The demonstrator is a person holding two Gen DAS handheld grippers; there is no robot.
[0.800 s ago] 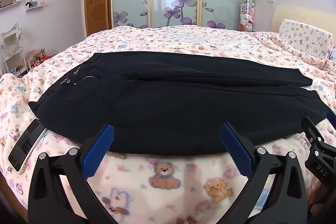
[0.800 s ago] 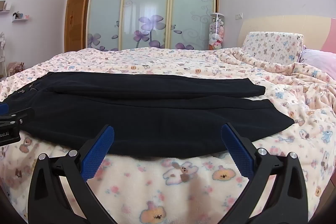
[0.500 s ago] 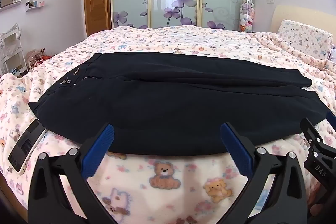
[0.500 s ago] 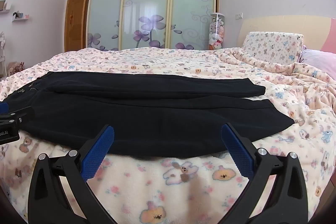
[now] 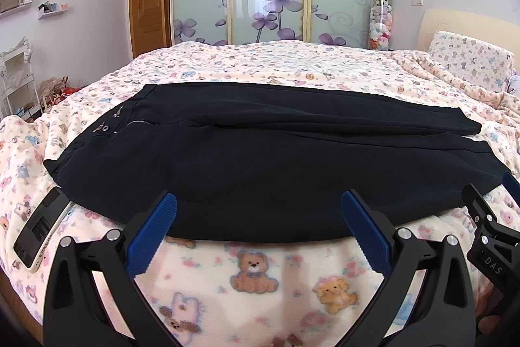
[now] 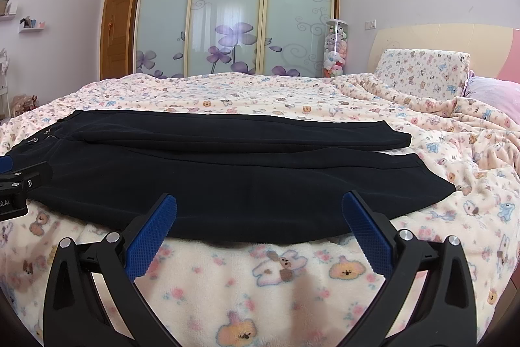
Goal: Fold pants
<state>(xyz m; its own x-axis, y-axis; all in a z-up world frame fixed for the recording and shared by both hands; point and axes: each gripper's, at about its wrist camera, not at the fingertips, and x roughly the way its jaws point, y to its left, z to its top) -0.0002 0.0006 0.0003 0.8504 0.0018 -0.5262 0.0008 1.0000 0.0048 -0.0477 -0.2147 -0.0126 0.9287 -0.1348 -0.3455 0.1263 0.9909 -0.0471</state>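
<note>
- Phone (image 5: 40, 228) lies on the bed (image 5: 260, 73) beside the waistband
- Left tool (image 5: 258, 218) gapes wide, empty
- Pants (image 5: 260, 158) lie flat across the bed, both legs side by side, seemingly unfolded
- Right tool (image 6: 259, 218) likewise spread, holding nothing; every fold remains

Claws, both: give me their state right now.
Left claw: open, holding nothing, short of the pants.
Right claw: open, holding nothing.
</note>
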